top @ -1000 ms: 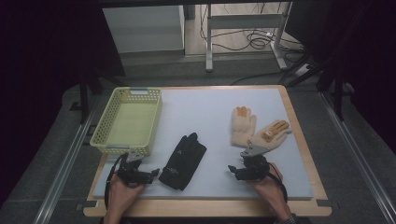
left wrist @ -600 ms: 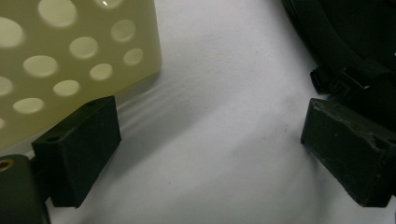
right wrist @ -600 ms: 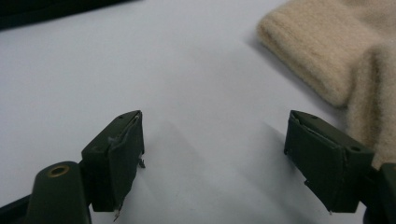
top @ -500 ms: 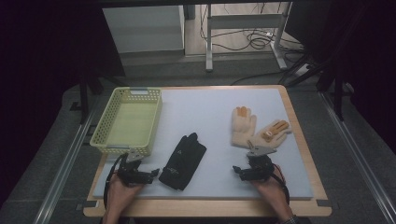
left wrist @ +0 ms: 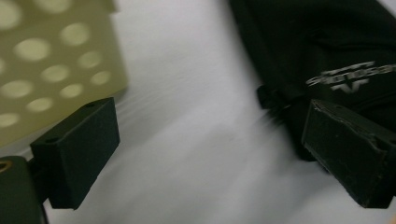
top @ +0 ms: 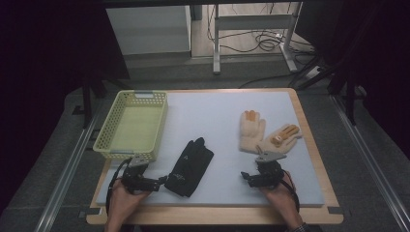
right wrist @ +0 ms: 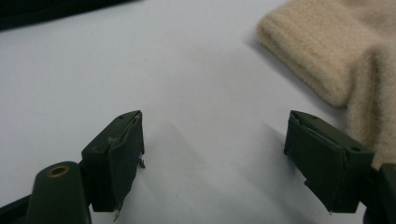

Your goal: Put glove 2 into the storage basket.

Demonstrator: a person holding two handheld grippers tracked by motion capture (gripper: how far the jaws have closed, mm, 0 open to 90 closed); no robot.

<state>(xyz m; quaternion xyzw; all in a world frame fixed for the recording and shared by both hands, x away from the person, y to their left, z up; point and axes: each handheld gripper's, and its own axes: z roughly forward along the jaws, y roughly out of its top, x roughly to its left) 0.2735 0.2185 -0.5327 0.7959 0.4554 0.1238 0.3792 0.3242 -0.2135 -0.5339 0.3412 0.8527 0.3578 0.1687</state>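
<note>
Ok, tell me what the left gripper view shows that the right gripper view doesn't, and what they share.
Left gripper view alone: the yellow perforated basket at upper left, and the black glove with a pale logo, lying by the left claw's right-hand jaw. I cannot tell whether that jaw touches it.

Right gripper view alone: the cream knit gloves at upper right, just beyond the right claw.

Both: open black jaws with nothing between them, over the white mat.
</note>
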